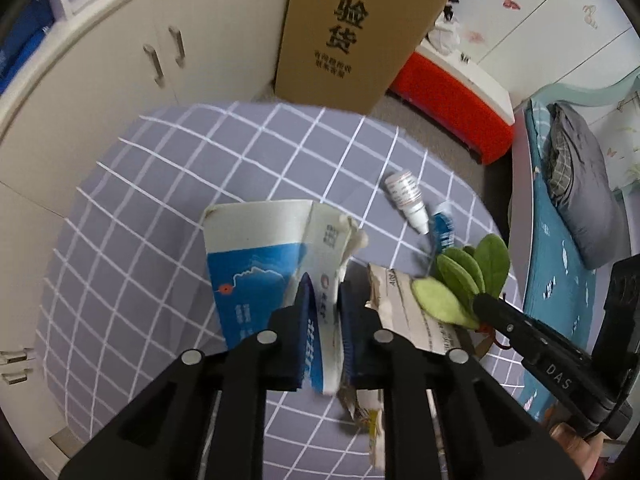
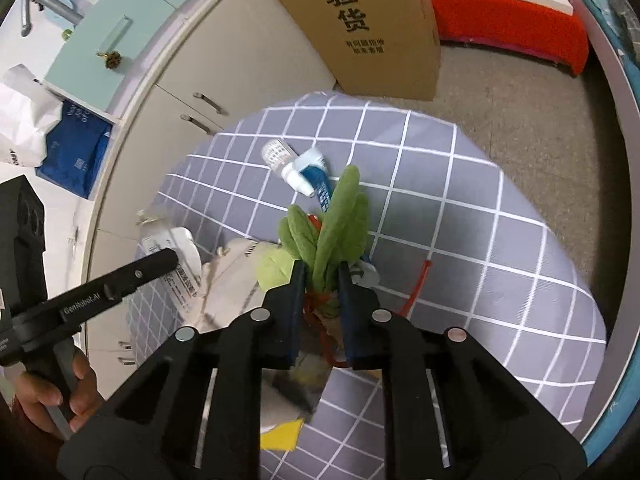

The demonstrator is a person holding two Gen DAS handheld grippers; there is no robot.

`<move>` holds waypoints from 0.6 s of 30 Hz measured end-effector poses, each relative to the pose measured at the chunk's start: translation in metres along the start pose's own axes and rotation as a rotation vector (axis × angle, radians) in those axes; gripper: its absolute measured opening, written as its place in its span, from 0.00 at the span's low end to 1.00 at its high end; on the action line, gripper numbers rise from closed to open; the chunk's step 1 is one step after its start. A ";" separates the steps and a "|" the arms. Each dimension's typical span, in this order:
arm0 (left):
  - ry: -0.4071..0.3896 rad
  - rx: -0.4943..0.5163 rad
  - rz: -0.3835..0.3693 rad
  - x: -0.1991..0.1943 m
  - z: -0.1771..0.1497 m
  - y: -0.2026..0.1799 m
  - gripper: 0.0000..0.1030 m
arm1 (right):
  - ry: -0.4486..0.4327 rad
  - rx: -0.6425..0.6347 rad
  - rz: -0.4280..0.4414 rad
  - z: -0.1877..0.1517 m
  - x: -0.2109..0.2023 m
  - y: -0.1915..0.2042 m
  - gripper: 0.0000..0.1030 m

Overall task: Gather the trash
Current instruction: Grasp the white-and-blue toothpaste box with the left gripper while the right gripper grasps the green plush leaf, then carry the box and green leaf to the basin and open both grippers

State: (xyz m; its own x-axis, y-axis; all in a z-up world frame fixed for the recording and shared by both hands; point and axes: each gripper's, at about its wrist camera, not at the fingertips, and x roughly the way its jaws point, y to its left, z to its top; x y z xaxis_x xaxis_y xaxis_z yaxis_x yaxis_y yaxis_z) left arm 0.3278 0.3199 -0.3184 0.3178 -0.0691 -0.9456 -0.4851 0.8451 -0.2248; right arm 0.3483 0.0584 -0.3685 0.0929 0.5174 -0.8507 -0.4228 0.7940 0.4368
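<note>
Two claws gripped trash | left claw (image 1: 322, 296) pinched blue box (image 1: 260, 264) | right claw (image 2: 320, 280) pinched leaves (image 2: 340, 220), pointing away | both low on worktop (image 1: 160, 200), side by side

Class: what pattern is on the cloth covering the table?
The cloth is grey-lilac with a white grid of thin lines, clearest in the right wrist view.
</note>
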 end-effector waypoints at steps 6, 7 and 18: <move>-0.124 0.007 0.030 -0.055 -0.012 -0.014 0.12 | -0.055 -0.021 0.043 -0.011 -0.037 0.000 0.15; -0.141 0.005 0.032 -0.063 -0.014 -0.017 0.12 | -0.064 -0.023 0.049 -0.013 -0.042 0.001 0.15; -0.347 0.085 0.038 -0.165 -0.067 -0.106 0.12 | -0.187 -0.052 0.121 -0.052 -0.145 -0.027 0.15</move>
State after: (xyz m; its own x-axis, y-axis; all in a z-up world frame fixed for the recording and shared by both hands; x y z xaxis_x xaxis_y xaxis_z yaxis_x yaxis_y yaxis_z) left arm 0.2725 0.2063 -0.1540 0.5657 0.1349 -0.8135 -0.4366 0.8859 -0.1567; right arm 0.2994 -0.0547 -0.2724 0.2023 0.6616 -0.7220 -0.4868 0.7077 0.5121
